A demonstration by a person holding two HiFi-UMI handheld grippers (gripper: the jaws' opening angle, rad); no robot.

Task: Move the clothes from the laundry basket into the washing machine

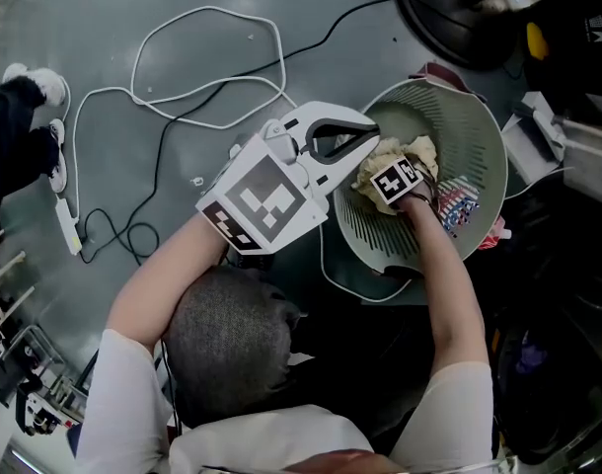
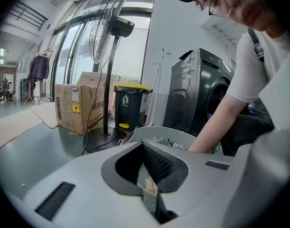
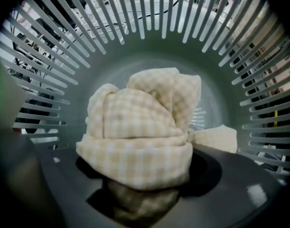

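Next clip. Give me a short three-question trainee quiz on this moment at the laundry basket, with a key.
1. True or false: the right gripper reaches down inside the laundry basket.
2. Multiple choice: what sits between the right gripper's fingers? A) a white cable B) a cream checked cloth C) nothing
3. Short answer: in the left gripper view, what large appliance stands beyond the laundry basket, right of the yellow-lidded bin?

Key: 1 true. 2 B; the cloth is bunched up in the grip. 3 the dark washing machine.
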